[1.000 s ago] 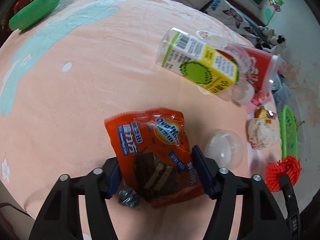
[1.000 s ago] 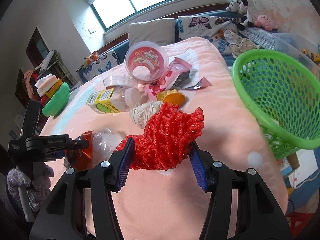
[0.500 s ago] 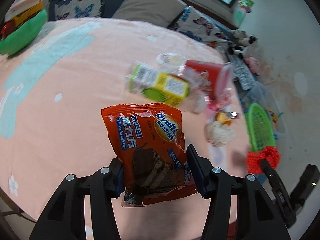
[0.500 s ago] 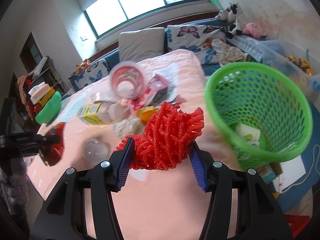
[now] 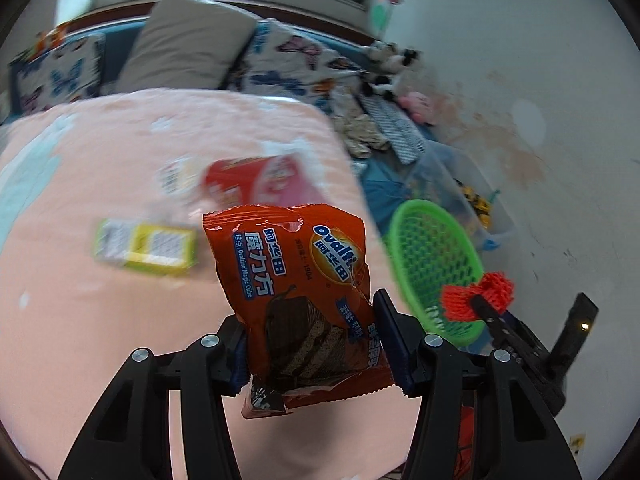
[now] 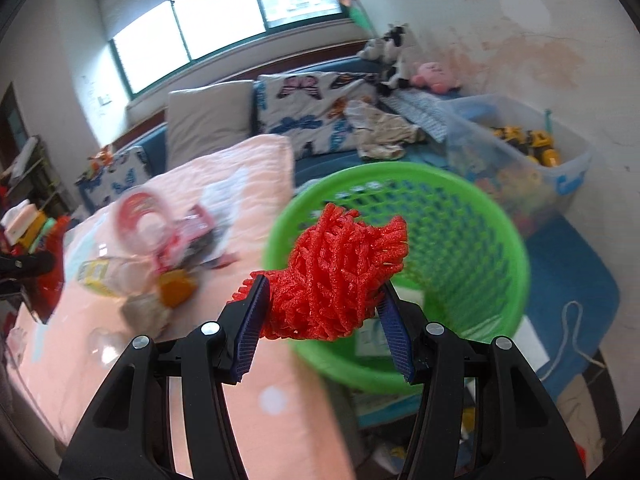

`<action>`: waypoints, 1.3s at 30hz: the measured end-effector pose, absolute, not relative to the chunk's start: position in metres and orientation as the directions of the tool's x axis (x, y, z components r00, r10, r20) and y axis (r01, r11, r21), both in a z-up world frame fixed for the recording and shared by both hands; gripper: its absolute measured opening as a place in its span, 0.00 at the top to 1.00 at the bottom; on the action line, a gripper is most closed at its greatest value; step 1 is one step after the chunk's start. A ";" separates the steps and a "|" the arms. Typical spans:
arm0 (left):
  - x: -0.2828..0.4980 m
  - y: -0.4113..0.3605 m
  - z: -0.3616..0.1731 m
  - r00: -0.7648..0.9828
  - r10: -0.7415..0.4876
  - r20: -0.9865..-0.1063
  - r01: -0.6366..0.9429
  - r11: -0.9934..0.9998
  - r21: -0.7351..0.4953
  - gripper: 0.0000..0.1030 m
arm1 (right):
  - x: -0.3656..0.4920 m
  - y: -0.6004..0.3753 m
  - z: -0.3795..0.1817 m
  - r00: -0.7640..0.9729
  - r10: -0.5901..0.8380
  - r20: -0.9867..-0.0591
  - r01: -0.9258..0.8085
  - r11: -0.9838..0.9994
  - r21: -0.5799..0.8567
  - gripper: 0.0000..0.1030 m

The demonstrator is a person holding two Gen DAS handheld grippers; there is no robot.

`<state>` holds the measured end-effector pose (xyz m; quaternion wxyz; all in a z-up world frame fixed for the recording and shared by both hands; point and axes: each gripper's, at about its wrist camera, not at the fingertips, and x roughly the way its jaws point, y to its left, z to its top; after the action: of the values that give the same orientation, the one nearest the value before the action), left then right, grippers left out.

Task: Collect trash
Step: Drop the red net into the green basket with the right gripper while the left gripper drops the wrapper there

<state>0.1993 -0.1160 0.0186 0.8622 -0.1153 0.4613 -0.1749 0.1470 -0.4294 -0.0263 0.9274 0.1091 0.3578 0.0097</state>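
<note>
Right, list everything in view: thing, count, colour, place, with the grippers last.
snack wrapper: 1, orange, gripped, off the bed.
foam net: 1, red, gripped, in front of the basket.
basket: 1, green, beside the bed.
bed cover: 1, pink.
bottle: 1, yellow label, lying on the bed.
cup: 1, red, on its side.
storage bin: 1, clear, by the wall.
left gripper: shut on wrapper.
right gripper: shut on net.

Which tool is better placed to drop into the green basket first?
Right, probably. The right tool holds the red foam net right in front of the green basket opening; the left tool, gripping the Ovaltine wrapper, is over the bed.
</note>
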 end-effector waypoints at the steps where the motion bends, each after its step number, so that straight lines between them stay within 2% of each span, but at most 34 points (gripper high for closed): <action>1: 0.203 -0.125 0.020 0.513 -0.412 -0.753 0.212 0.911 -0.354 0.49 | 0.149 -0.434 -0.027 0.744 0.075 -0.664 0.075 0.978 0.195 0.46; 8: 0.228 -0.184 0.020 0.468 -0.483 -0.740 0.330 0.872 -0.361 0.49 | 0.162 -0.459 -0.040 0.717 -0.029 -0.696 0.142 0.984 0.105 0.44; 21: 0.260 -0.252 0.001 0.395 -0.544 -0.741 0.431 0.822 -0.373 0.49 | 0.164 -0.485 -0.060 0.693 -0.060 -0.719 0.202 0.973 0.114 0.24; 32: 0.272 -0.303 -0.023 0.346 -0.549 -0.761 0.483 0.800 -0.357 0.49 | 0.141 -0.490 -0.055 0.705 -0.053 -0.707 0.221 0.964 0.149 0.23; 37: 0.277 -0.316 -0.033 0.324 -0.548 -0.771 0.484 0.796 -0.363 0.43 | 0.133 -0.488 -0.052 0.714 -0.044 -0.699 0.217 0.963 0.161 0.23; 39: 0.277 -0.318 -0.035 0.324 -0.548 -0.771 0.486 0.796 -0.361 0.34 | 0.131 -0.486 -0.051 0.716 -0.041 -0.697 0.213 0.964 0.162 0.23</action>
<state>0.2768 -0.3184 -0.0347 0.8131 -0.0319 0.4867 -0.3177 0.1312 -0.4863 -0.0510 0.9190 0.1159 0.3703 -0.0693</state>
